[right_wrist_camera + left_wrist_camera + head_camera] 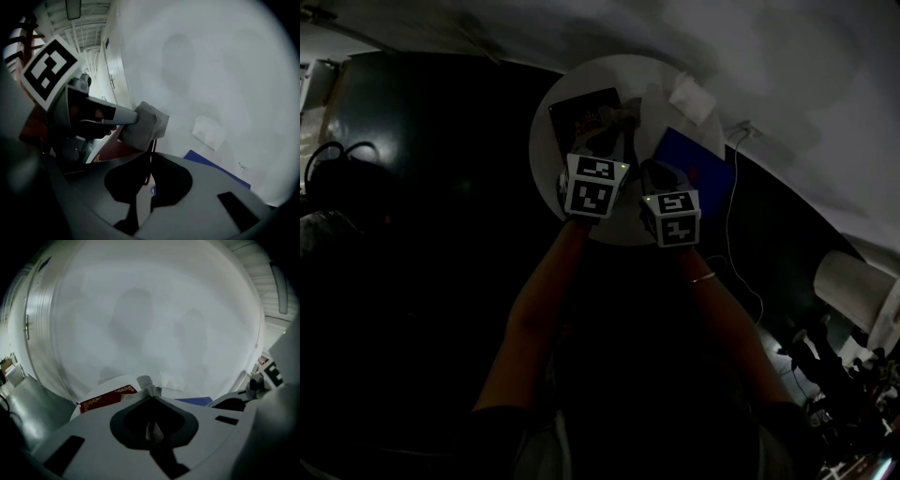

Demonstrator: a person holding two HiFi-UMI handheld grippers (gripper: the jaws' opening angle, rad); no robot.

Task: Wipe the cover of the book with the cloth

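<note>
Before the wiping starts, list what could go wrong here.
1. The red book lies close to the table's rim and nothing pins it. The right gripper is shut and not on it, so a wiping stroke might slide the book toward the edge.
2. The left gripper seems to pinch only a small part of the cloth, so drag on the cover may pull it free.

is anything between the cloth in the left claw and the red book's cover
Nothing visible. The left claw holds the cloth right at the red book's right edge, and the cover beside it is bare. The blue book and the white paper lie off to the right on the table, out of the wiping path.
</note>
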